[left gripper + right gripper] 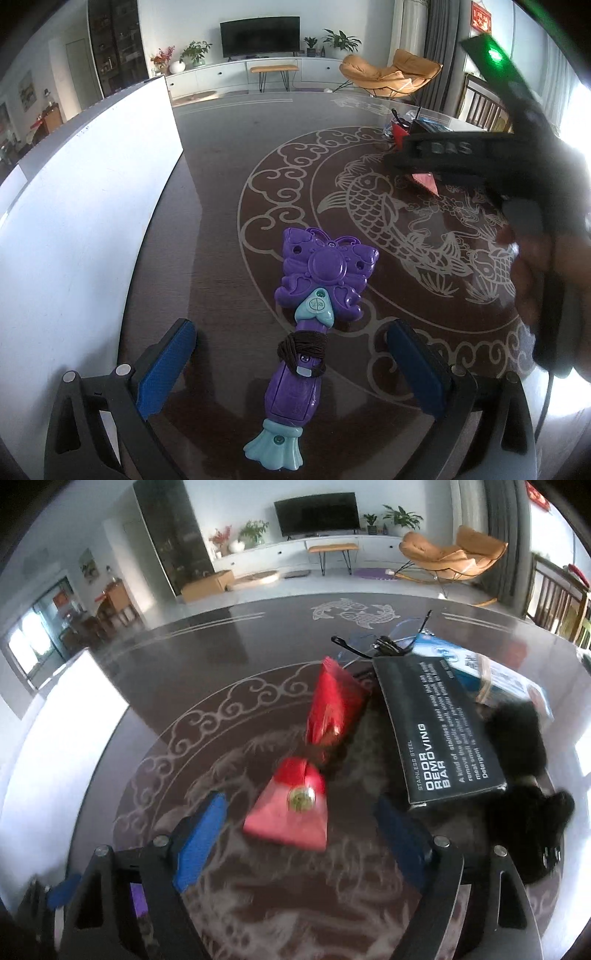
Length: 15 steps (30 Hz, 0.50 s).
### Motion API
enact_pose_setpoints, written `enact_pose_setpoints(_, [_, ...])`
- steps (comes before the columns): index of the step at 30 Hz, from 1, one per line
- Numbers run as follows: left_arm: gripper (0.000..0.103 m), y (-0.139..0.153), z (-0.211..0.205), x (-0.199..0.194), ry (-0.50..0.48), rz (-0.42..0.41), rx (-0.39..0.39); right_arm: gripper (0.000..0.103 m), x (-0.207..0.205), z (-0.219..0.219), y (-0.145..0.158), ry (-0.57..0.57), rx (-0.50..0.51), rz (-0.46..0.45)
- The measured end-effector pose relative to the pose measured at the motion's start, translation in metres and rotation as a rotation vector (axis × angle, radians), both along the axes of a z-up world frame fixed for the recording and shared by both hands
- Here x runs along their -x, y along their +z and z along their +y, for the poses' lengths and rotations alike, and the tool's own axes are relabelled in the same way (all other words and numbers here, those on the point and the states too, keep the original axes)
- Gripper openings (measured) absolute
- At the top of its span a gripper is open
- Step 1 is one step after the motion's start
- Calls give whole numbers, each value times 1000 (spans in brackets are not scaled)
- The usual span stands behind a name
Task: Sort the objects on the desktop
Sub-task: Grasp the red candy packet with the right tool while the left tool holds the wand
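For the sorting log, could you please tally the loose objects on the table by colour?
Purple: 1, the butterfly wand.
Red: 2, the foil packet and the pink-red pouch.
Black: 2, the soap box and the furry item.
Blue: 1, the box.
Clear: 1, the glasses.
Total: 7.

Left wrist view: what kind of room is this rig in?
Most likely a home living room: a TV on a low white cabinet, a tan lounge chair and potted plants beyond the dark patterned table.
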<state>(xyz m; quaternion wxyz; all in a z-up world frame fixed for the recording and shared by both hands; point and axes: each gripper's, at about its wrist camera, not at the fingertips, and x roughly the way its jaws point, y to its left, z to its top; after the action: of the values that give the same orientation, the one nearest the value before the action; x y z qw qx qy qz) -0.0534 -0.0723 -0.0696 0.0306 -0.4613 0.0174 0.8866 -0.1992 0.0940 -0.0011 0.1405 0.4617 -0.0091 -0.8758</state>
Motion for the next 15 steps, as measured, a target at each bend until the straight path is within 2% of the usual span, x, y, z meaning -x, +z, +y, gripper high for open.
enact_pose_setpoints(1, [103, 0, -1, 0, 0, 0, 0, 80, 4, -5, 0, 12, -23, 3])
enact_pose_setpoints(3, [103, 0, -1, 0, 0, 0, 0, 58, 5, -10, 1, 52, -69, 20])
enact_pose_setpoints(4, [103, 0, -1, 0, 0, 0, 0, 32, 4, -13, 1, 72, -91, 27])
enact_pose_setpoints(5, [103, 1, -2, 0, 0, 0, 0, 28, 4, -18, 0, 88, -109, 28])
enact_pose_setpoints(7, [103, 0, -1, -1, 0, 0, 0, 28, -7, -19, -3, 120, -106, 31])
enact_pose_setpoints(10, [103, 0, -1, -1, -1, 0, 0, 28, -49, -9, -4, 184, -130, 58])
enact_pose_setpoints(12, [103, 0, -2, -1, -1, 0, 0, 28, -89, 6, -5, 206, -149, 70])
enact_pose_setpoints(15, [103, 0, -2, -1, -1, 0, 0, 28, -152, 35, -5, 180, -145, 78])
